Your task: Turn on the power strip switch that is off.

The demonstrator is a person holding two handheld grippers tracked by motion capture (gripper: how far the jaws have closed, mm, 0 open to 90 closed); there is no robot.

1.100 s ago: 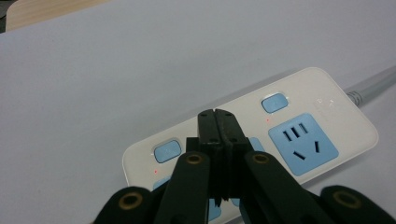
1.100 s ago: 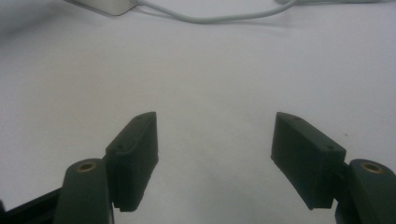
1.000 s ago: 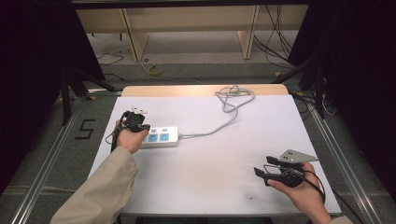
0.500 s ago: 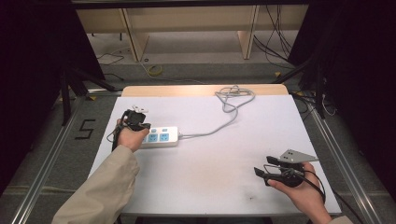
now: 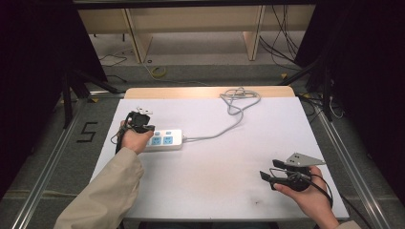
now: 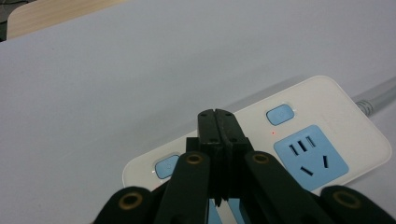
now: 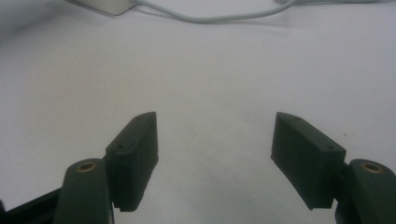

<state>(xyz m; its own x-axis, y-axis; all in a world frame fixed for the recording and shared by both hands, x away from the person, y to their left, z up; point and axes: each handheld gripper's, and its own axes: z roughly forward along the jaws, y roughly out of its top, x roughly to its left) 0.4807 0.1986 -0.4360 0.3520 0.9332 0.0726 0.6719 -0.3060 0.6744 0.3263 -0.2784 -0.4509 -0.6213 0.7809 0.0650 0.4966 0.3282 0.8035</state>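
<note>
Left claw point(image 5: 139, 120) sits at the left side of the white worktop point(image 5: 215, 157), over the left end of a white power strip point(image 5: 165, 140). Its jaws are pressed together, tip against tip, with nothing between them. In the left claw view the closed tips point(image 6: 218, 122) hang just above the strip's casing point(image 6: 336, 112), between two small blue switch buttons: one point(image 6: 280, 114) to the right of the tips, the other point(image 6: 166, 166) lower and to their left. Whether the tips touch the casing cannot be told. A blue socket panel point(image 6: 310, 156) lies just right of the claw, and a tiny red dot glows on the casing near the right-hand button.

The strip lies flat, long side running away to the claw's right. Its grey cord point(image 5: 224, 125) leaves the far end and runs off to a loose coil near the worktop's wooden back edge point(image 5: 205, 92).

Right claw point(image 5: 267, 172) is held at the right front part of the worktop, well apart from the strip, jaws pointing left. In the right claw view the two black pads point(image 7: 135, 154) stand wide apart with bare worktop between them; it holds nothing. The cord point(image 7: 210, 16) crosses far ahead of it.
</note>
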